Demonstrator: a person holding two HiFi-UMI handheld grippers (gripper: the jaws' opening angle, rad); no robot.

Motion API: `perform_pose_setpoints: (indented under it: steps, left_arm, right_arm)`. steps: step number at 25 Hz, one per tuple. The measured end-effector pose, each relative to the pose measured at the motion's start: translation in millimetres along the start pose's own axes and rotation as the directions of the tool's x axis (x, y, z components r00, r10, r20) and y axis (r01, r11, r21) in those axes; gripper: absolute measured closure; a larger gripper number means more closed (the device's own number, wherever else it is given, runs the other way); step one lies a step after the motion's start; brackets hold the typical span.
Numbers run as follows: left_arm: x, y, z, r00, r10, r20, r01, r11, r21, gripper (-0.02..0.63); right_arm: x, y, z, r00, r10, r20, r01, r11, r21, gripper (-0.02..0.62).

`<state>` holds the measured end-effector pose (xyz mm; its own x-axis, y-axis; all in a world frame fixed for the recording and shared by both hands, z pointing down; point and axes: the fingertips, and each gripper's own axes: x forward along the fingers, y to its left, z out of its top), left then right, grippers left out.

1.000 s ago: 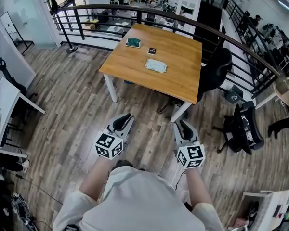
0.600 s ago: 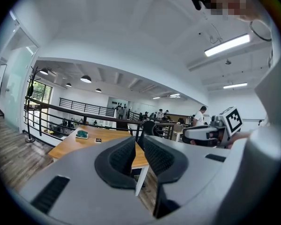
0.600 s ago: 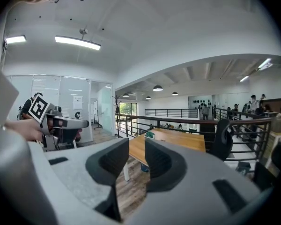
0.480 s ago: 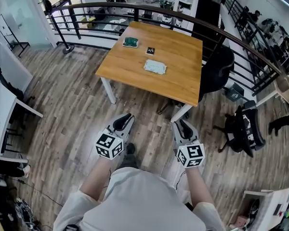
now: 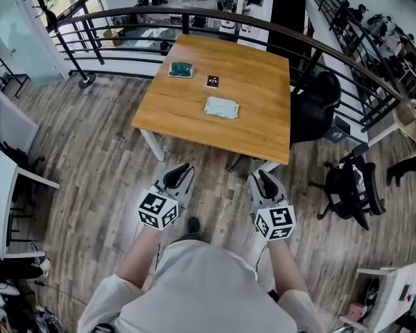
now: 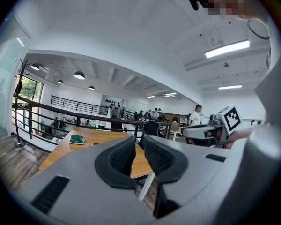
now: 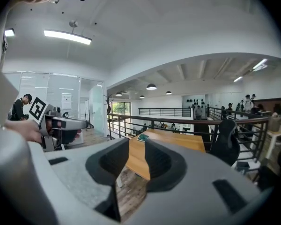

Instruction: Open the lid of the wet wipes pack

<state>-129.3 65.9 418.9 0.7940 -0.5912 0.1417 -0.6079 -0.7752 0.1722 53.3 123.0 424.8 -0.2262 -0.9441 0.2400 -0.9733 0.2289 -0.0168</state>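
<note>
The wet wipes pack [image 5: 222,107], pale with a light printed top, lies flat near the middle of the wooden table [image 5: 256,127]. It is well ahead of both grippers. My left gripper [image 5: 179,175] and right gripper [image 5: 263,180] are held side by side over the wood floor, short of the table's near edge. Each has only a narrow gap between its jaws, with nothing in it. The left gripper view looks past the left gripper [image 6: 138,142] to the table [image 6: 84,142]. In the right gripper view the right gripper [image 7: 137,142] points at the table [image 7: 173,139].
A green object [image 5: 182,69] and a small black item [image 5: 212,81] lie on the table's far part. A black office chair [image 5: 317,96] stands at the table's right side, another chair [image 5: 350,186] farther right. A dark railing [image 5: 125,12] runs behind the table.
The table and its objects have drifted lower and larger in the head view as the person walks toward them. Both grippers keep the same pose and the same narrow gap.
</note>
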Motion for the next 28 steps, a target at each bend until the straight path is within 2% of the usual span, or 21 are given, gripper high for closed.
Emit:
perform_pose_setpoints:
  steps: [6,13,28]
  left_arm:
    - [30.1,50.0,14.8,0.999,-0.040,-0.007,0.040,0.999,0.005,0.555]
    - [50.7,88.3,23.6,0.996,-0.085,-0.022,0.085,0.996,0.013,0.555]
    - [93.8,124.1,12.9,0.995,-0.098,-0.038,0.097,0.995,-0.011,0.555]
  right_arm:
    - [53.7,-2.3,15.3,0.999,-0.035,-0.001,0.035,0.999,0.003,0.503]
    - [91.3,-0.5,21.9,0.997,-0.075,-0.007,0.075,0.997,0.017,0.503]
    - [140.6,-26.0,9.1,0.996,-0.083,-0.045,0.084,0.996,0.020,0.503]
